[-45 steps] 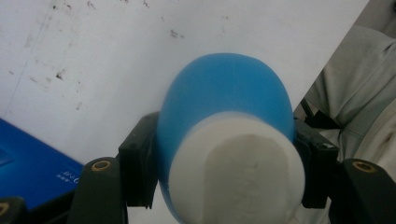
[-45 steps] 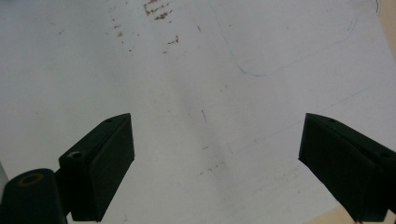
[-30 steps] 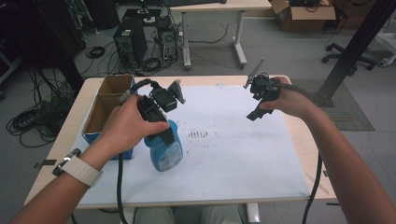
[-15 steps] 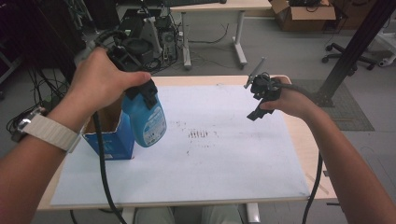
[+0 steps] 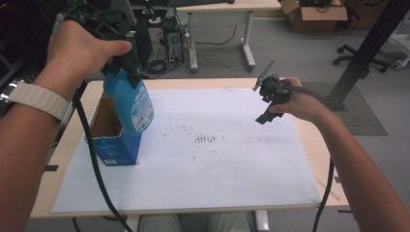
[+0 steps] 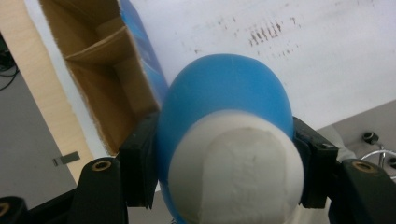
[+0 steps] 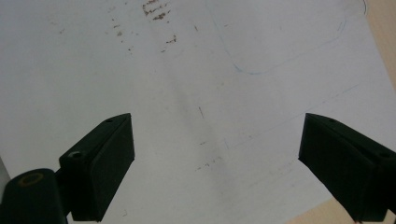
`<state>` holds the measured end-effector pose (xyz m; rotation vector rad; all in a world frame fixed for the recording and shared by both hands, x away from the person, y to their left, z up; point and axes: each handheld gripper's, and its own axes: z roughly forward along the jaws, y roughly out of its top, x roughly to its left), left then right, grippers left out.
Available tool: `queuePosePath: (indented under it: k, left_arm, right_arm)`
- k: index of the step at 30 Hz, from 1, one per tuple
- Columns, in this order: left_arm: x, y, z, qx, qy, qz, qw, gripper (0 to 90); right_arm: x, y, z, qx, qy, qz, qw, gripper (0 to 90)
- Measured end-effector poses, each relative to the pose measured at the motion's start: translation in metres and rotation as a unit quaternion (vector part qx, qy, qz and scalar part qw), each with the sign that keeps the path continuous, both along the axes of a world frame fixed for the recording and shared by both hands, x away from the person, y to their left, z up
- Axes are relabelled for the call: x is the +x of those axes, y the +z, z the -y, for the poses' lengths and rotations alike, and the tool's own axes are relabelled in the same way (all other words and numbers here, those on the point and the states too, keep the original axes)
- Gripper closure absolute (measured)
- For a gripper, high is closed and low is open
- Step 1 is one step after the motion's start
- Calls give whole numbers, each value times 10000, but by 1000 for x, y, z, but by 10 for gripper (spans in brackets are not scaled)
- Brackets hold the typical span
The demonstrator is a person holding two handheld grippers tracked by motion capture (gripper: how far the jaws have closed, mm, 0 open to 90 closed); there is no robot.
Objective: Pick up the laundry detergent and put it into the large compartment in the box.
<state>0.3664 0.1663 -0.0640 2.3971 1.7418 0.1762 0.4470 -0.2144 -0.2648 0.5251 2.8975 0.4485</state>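
Note:
A blue spray bottle [image 5: 131, 104] with a white top hangs in the air, tilted, its base over the open blue-sided cardboard box [image 5: 113, 150] at the table's left. My left gripper [image 5: 121, 63] is shut on the bottle's upper part. In the left gripper view both black pads press the sides of the bottle [image 6: 224, 102], and the box's brown inside [image 6: 107, 84] lies below. My right gripper [image 5: 264, 104] hovers above the right part of the white sheet [image 5: 217, 169]. Its jaws stand wide open in the right gripper view, with my right gripper [image 7: 217, 172] holding nothing.
The white sheet covers most of the wooden table [image 5: 316, 145] and has small dark marks [image 5: 205, 139] near its middle. Cables trail from both grippers off the front edge. Desks, computers and boxes stand on the floor behind the table.
My left hand has lifted the spray bottle off the sheet and carried it up and left, over the cardboard box. The right hand has stayed where it was.

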Motion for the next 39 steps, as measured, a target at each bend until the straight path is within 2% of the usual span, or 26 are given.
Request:
queuePosePath:
  k: [5,8,10,16,25,35,39]
  left_arm:
    - [8,5,-9,61,287,22,9996,376]
    - [13,7,-14,153,476,20,9987,376]
    - [17,9,-18,174,656,94,9977,376]
    - [22,13,-26,189,858,202,9959,376]
    - [30,9,-42,306,1078,346,9931,376]
    - [39,-7,-55,382,1130,401,9920,377]
    - [42,-15,-60,472,1098,442,9919,377]
  right_arm:
    - [1,0,1,-15,-32,-7,10000,104]
    - [1,0,1,-23,-33,-10,10000,104]
    - [1,-1,0,-18,-15,-1,10000,104]
    - [3,-2,0,-42,-23,-31,10000,104]
    - [4,-2,0,-26,-34,-14,10000,104]
    - [5,-4,2,-51,-51,5,10000,104]
    - [6,-6,5,-74,-88,-20,9999,104]
